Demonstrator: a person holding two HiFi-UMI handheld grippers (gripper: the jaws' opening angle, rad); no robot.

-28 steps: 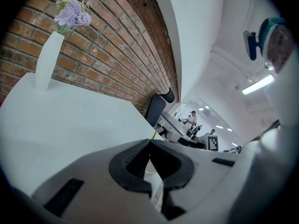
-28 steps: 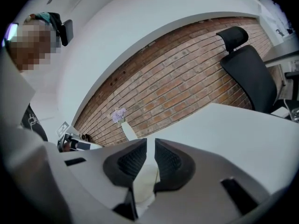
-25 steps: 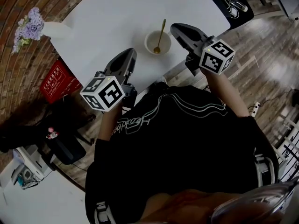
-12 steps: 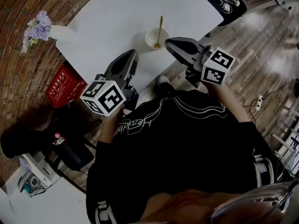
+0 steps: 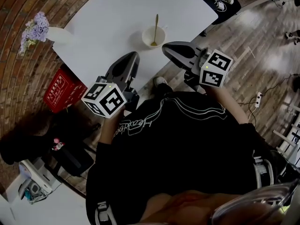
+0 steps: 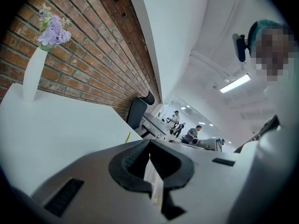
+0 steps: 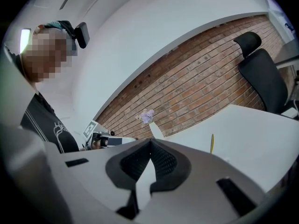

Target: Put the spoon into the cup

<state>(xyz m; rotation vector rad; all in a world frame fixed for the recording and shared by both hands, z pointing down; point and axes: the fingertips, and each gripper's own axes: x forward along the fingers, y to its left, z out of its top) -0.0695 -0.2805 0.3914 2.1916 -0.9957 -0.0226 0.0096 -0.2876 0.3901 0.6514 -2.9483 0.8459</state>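
Both clenched empty; right gripper [image 5: 169,49], nearer than left gripper [image 5: 131,59], faces the slim gold spoon [image 5: 155,25] standing in the round white cup [image 5: 146,35].

My left gripper [image 5: 131,59] points toward 1 o'clock, its jaws pressed together on nothing. My right gripper [image 5: 169,49] points toward 10 o'clock, jaws likewise together and empty.

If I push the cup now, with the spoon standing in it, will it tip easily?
It would probably slide first: the cup looks small and light on the smooth white table. The long spoon leans well above its rim, so a quick push might tip it.
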